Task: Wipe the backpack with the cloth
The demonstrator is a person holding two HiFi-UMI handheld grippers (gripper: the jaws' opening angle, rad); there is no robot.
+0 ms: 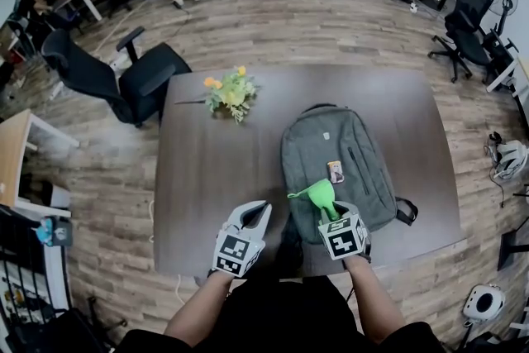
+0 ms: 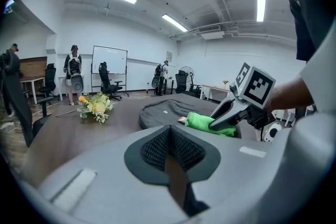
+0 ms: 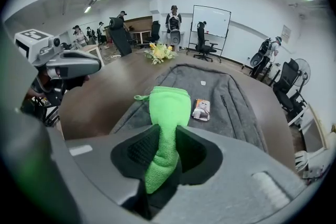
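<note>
Pinching the soft, light green cloth by its bunched end, the right gripper holds it over the limp grey backpack lying flat at centre frame, likely yielding under pressure; left gripper jaws pressed together, empty.

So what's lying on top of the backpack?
A small printed card lies on the backpack; the right gripper holds a green cloth over its near end. The fabric beneath the cloth is covered.

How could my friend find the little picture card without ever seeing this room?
Find the big dark table, then the grey backpack lying flat on it. The card sits mid-backpack: small, flat, rectangular, unlike the floppy bright green cloth near it.
</note>
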